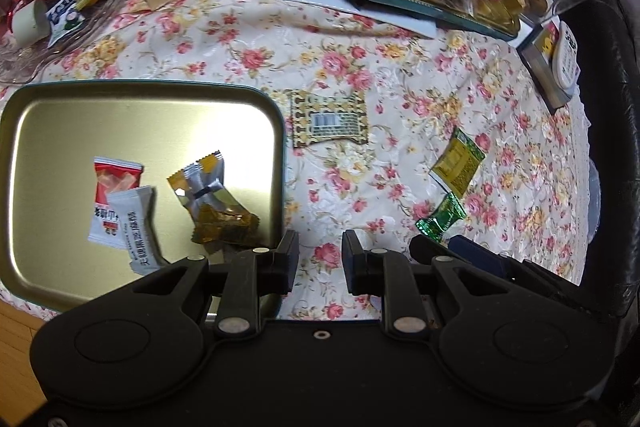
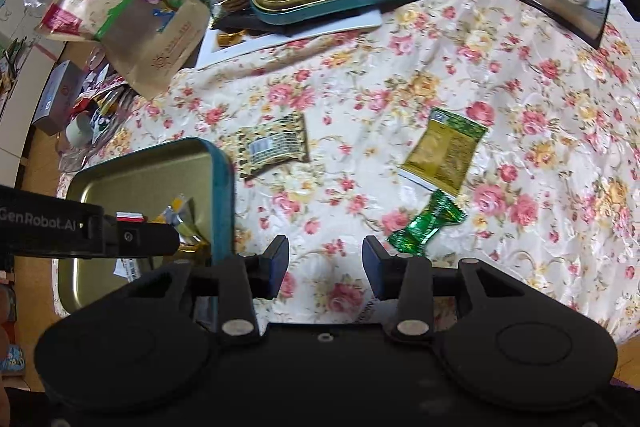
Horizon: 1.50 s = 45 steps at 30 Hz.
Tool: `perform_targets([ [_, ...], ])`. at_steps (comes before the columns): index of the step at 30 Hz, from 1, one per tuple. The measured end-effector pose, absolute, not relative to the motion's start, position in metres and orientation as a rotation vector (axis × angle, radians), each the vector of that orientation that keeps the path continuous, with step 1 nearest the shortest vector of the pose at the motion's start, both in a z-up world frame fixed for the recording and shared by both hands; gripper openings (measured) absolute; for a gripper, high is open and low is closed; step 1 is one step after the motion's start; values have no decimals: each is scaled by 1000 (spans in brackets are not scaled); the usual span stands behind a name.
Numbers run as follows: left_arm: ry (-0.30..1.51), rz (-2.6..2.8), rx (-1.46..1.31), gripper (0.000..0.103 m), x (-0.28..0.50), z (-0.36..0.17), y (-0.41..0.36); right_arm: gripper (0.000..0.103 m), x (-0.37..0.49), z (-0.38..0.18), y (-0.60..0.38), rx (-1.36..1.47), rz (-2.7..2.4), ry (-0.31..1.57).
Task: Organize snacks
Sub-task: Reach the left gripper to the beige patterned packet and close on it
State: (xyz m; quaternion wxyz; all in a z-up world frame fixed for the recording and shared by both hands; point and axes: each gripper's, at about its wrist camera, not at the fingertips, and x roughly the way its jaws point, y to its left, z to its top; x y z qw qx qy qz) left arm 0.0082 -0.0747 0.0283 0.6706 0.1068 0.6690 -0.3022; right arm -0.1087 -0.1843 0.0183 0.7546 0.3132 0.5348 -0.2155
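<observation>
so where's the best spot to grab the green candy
Pinch the green candy across its narrow middle, coming from above with the right gripper. It lies flat on the cloth, with flared twisted ends that would probably slip.

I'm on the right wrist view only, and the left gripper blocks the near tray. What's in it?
Observer: Four snacks lie in the tray: a red packet, a white packet, a silver packet and an amber candy.
Operator: Is the left gripper carrying anything?
Observer: No. In its own view, nothing is between the left gripper's fingers.
Operator: Are the packets spread out?
Observer: The white packet overlaps the red one; the amber candy touches the silver one.
</observation>
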Motion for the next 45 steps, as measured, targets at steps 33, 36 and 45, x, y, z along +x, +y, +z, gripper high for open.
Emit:
perform_targets([
  [33,1428,-679,261,30,9,39,-124,44,-156,14,-228,765,-578,1135],
  [36,1370,-634,272,30,15,38,-130,44,-163,17,-233,785,-583,1121],
  [45,1327,-564,263,30,21,7,-170,45,-180,24,-242,826,-586,1084],
])
